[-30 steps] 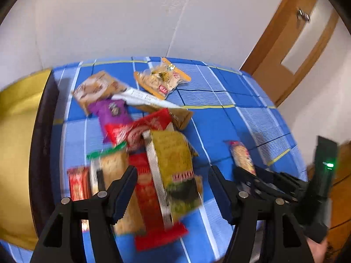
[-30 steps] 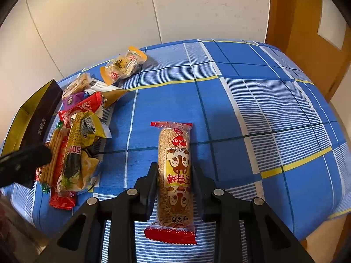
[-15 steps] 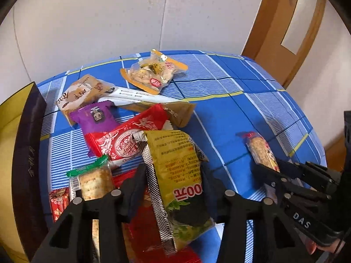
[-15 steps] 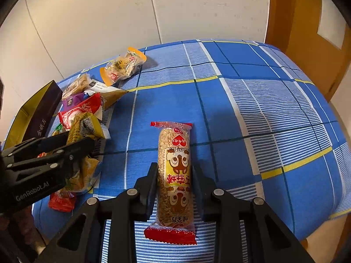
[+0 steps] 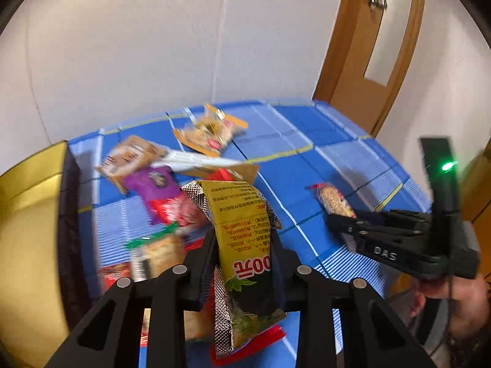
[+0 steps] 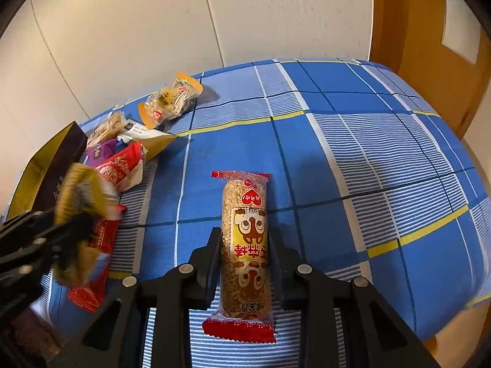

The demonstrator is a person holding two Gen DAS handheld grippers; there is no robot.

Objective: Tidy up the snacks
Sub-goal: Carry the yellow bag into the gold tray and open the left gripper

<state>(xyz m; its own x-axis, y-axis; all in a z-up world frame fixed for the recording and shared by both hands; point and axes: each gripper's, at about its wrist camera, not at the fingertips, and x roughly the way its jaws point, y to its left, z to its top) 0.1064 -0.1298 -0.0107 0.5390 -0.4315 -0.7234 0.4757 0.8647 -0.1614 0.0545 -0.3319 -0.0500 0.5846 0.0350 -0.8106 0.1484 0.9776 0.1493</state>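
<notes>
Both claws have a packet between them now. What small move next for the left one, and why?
Probably finish the squeeze, then carry. The left claw is closing on the yellow packet, already raised off the pile; the open gold-lined box sits right beside it. The right claw grips the rice bar.

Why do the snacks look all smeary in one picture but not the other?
Left wrist view: motion blur smears the snack pile, though the yellow packet between the closing left tongs stays fairly sharp. Right wrist view: the rice bar is crisp; only the left tongs' packet is smeared there.

Probably a home: wooden door [image 5: 368,46], checked tablecloth [image 6: 353,141], plain walls [image 5: 138,46].
</notes>
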